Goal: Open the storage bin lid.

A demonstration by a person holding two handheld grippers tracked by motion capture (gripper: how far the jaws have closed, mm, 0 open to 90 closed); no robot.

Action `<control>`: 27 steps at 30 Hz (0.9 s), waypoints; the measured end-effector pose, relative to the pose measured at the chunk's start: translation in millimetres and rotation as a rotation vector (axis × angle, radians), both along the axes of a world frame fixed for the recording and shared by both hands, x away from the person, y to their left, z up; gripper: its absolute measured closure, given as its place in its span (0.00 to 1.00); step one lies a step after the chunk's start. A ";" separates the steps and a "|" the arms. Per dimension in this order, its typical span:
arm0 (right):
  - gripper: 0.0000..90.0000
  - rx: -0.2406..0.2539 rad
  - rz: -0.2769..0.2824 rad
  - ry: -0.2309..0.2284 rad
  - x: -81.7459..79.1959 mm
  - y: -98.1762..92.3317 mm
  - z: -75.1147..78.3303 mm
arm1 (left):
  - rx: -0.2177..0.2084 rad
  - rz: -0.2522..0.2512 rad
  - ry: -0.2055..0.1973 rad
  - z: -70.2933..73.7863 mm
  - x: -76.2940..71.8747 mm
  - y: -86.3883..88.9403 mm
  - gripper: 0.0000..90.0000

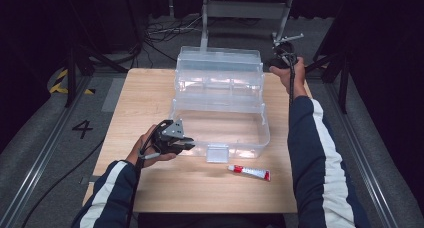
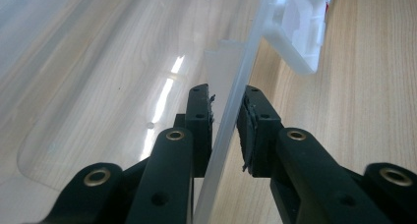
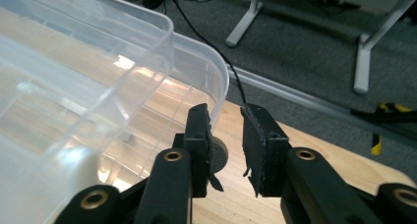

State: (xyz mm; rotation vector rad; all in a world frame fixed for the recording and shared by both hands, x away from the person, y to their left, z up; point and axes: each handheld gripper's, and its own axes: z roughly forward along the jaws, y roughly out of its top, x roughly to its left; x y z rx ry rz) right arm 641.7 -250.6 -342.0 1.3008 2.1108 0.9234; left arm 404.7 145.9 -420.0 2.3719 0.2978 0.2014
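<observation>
- Nearest the person, a red-and-white tube [image 1: 249,172] lies loose on the wooden desk [image 1: 200,188], just in front of the clear plastic box [image 1: 220,133] and apart from both hands.
- The left gripper [image 1: 186,144] sits at the box's near left corner. In the left gripper view its jaws straddle the thin front wall [image 2: 226,121], one inside and one outside, narrowed almost onto it. A slight gap seems to remain on the outer side, so I cannot tell whether the pads truly pinch it.
- The white latch [image 1: 217,153] hangs at the middle of the front wall, untouched.
- The box stands in the middle of the desk, opened out, with its stepped trays raised toward the far edge.
- The right gripper [image 1: 283,51] is held beyond the box's far right corner. In the right gripper view its jaws [image 3: 226,135] are parted a little with nothing between them, just beside the rounded rim [image 3: 216,71].
- Judged from this, the step in hand is steadying the base while the far hand lines up on the raised part. The next move calls for setting those jaws over the rim squarely.
- In the high view the right jaws are hidden by the hand and dark floor. Tray contents are unreadable through the glare.
</observation>
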 end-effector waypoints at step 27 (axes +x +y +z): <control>0.70 -0.025 0.259 -0.096 -138.4 -22.5 25.0 | 0.046 0.016 -0.020 1.2 -3.7 -4.5 0.84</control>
